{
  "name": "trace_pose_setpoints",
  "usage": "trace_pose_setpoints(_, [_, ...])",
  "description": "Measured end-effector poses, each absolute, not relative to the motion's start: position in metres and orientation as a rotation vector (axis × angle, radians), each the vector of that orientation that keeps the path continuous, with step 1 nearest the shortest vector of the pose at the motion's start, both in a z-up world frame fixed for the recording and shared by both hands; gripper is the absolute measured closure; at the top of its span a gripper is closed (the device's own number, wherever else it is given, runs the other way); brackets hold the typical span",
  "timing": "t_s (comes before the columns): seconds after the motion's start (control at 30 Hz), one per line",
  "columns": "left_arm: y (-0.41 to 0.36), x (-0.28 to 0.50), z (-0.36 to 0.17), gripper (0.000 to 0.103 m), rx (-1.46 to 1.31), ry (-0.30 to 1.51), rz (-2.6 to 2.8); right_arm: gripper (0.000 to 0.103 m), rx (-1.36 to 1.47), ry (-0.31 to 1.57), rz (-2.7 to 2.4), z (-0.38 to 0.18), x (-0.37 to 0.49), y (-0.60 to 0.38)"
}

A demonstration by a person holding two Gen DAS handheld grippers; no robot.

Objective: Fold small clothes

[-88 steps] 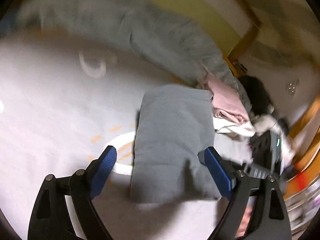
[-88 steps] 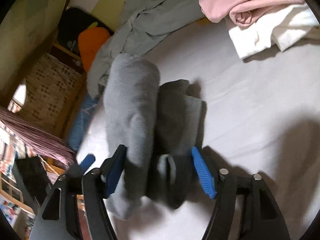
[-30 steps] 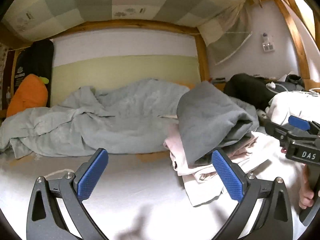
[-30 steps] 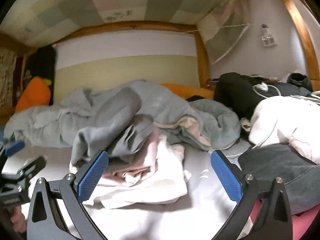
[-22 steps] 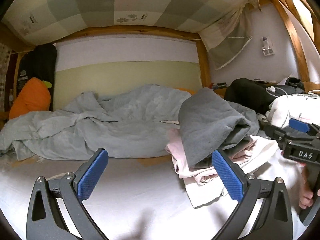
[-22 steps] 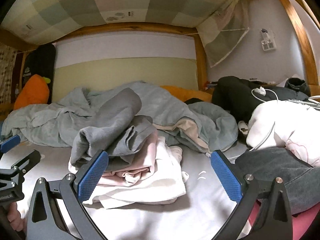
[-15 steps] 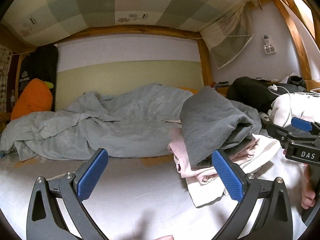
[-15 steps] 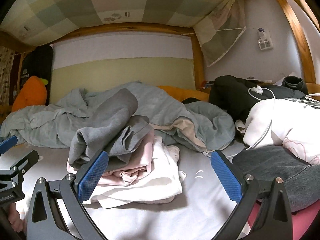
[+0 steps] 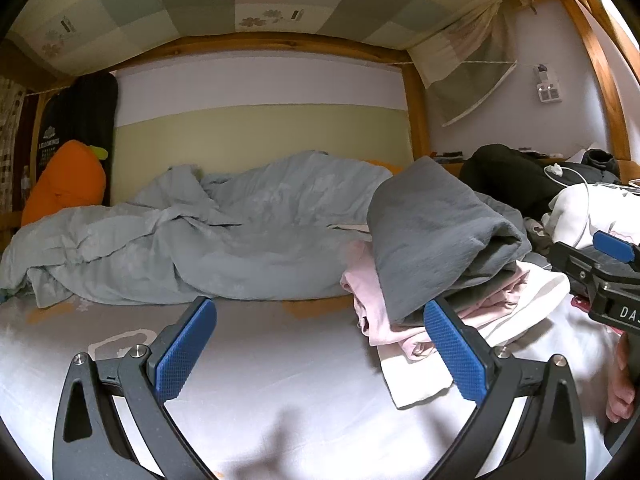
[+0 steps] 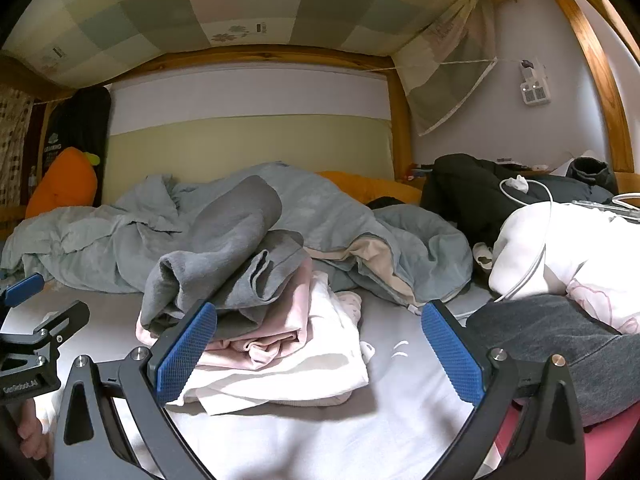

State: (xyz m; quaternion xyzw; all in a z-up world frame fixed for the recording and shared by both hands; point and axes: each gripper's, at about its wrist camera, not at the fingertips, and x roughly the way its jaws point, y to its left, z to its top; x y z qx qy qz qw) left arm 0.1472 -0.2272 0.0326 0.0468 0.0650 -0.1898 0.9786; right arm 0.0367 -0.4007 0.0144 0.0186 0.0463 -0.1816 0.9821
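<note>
The left gripper was held low over the white bed sheet, its blue-padded jaws spread wide with nothing between them. The right gripper stood likewise, jaws fully apart and empty, facing the clothes pile from its other side.

The task's things lay in one stack on the sheet. A grey garment, roughly folded over on itself, sat on top; in the right wrist view its loose end drooped toward the left pad. Beneath it lay a pink garment, and under that a white garment resting flat on the sheet. The edges of the three did not line up. Neither gripper touched the stack; the pads only overlapped it in the frame.

Behind the stack a pale blue-grey duvet was bunched along the wall. An orange carrot-shaped cushion stood at the far left corner. To the right were a black bag or coat, which of the two could not be told, a white bundle with a charging cable over it, and a dark grey cloth near the right pad. A wall socket was fixed beside the wooden bed post.
</note>
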Motion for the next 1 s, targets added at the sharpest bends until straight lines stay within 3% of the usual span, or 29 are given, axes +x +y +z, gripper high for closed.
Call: trace_pose_setpoints(1.0, [-0.2278, 0.1512, 0.0310, 0.000, 0.110, 0.156, -0.374, 0.000, 0.029, 0.111, -0.358, 0.0113, 0.0432, -0.3981])
